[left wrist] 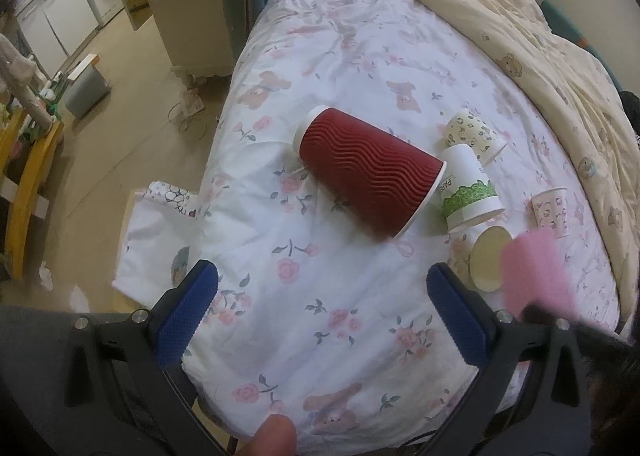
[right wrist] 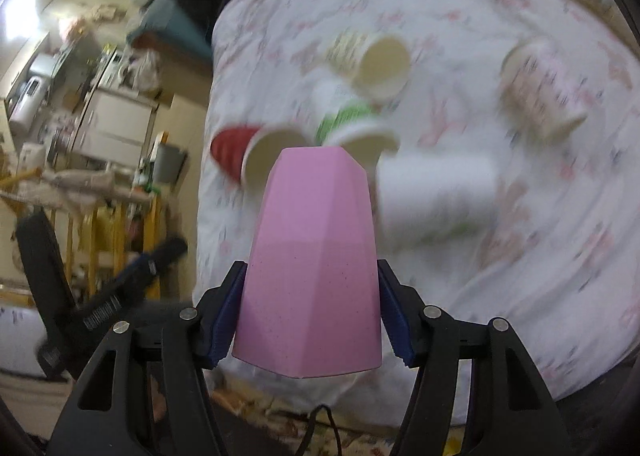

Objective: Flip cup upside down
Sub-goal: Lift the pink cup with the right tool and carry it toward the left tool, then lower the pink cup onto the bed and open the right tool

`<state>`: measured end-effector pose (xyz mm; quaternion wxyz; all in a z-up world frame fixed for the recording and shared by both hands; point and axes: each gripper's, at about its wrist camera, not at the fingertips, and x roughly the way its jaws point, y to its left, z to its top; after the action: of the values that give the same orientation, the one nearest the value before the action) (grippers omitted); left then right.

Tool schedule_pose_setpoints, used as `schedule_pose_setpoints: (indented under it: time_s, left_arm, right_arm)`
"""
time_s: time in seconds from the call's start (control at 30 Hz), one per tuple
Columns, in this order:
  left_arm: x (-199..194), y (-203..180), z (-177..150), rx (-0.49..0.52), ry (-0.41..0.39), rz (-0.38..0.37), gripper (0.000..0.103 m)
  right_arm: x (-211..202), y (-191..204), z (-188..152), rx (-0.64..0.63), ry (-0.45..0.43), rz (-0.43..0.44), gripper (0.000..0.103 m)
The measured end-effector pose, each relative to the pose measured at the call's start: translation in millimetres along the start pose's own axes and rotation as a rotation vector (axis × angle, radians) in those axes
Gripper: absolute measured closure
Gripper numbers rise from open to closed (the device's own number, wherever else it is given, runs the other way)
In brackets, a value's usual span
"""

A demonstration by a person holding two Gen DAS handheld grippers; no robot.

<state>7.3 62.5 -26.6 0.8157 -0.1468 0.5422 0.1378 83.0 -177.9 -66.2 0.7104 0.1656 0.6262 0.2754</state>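
My right gripper [right wrist: 310,280] is shut on a pink faceted cup [right wrist: 310,256], held above the bed with its narrow closed base pointing away from the camera and its wide rim toward it. The same pink cup shows blurred at the right of the left wrist view [left wrist: 536,272]. My left gripper [left wrist: 320,288] is open and empty, hovering over the flowered bedsheet [left wrist: 340,316] in front of a red ribbed cup [left wrist: 368,176] lying on its side.
Several paper cups lie on the sheet: a white and green one [left wrist: 468,188], a patterned one [left wrist: 474,134], a small pink-print one [left wrist: 554,212], and one with its mouth showing [left wrist: 490,262]. A cream quilt [left wrist: 540,56] is bunched at the right. The bed's edge drops to the floor [left wrist: 120,136] on the left.
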Motion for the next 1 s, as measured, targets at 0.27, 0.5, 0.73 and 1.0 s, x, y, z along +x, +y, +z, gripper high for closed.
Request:
schedule_pose_setpoints:
  time_s: [0.27, 0.5, 0.73, 1.0]
  left_arm:
    - [-3, 3, -2, -0.009, -0.002, -0.006, 0.0]
    - [-2, 2, -1, -0.002, 0.005, -0.009, 0.0]
    - [-1, -5, -2, 0.02, 0.006, -0.012, 0.0]
    - [-1, -5, -4, 0.016, 0.006, -0.021, 0.0]
  right_arm:
    - [60, -1, -35, -0.062, 0.093, -0.085, 0.038]
    - [73, -9, -31, -0.049, 0.113, -0.126, 0.038]
    - [74, -19, -28, 0.004, 0.154, -0.098, 0.026]
    - [32, -2, -22, -0.07, 0.104, -0.071, 0.015]
